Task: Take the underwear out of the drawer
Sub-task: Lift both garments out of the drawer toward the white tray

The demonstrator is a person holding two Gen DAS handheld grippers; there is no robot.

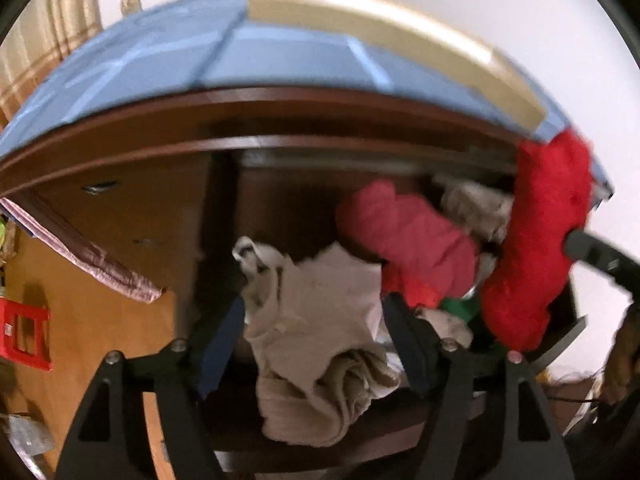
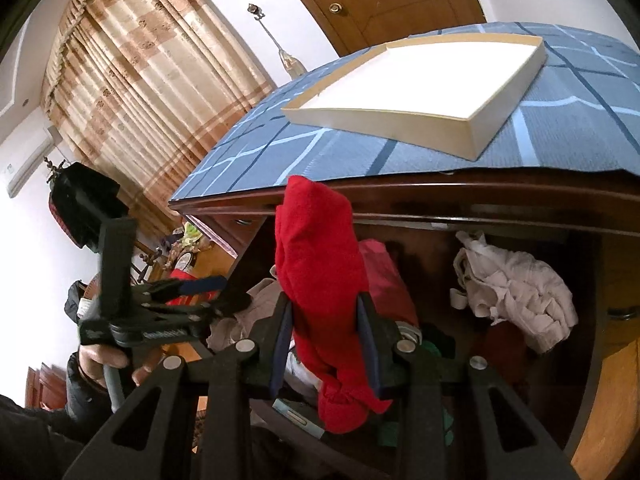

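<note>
Spanning most of both views, a dark wood dresser (image 2: 480, 196) w/ a blue plaid cloth (image 2: 360, 148) on top carries a shallow cream tray (image 2: 400, 80), prob. the drop spot since it sits bare right above the opening. Below, the drawer (image 1: 564, 332) stands pulled out and crammed w/ loose laundry, so things have to be picked one by one.

Red underwear (image 2: 324, 304) is already lifted out of the pile, hanging upright in front of the dresser edge, held mid-length so both ends droop clear of the rest. Right gripper (image 2: 326, 340) is clamped onto it, blue pads pressing both sides.

Left gripper (image 1: 312, 344) has its fingers spread wide either side of a beige garment (image 1: 316, 320) in the drawer; nothing pinched yet, looks like it's lining up for the next grab. Left view is motion-blurred, so contact can't be judged.

Smaller bits: a pink piece (image 1: 408, 236) behind, white crumpled cloth (image 2: 516, 292) at the drawer's far side.
</note>
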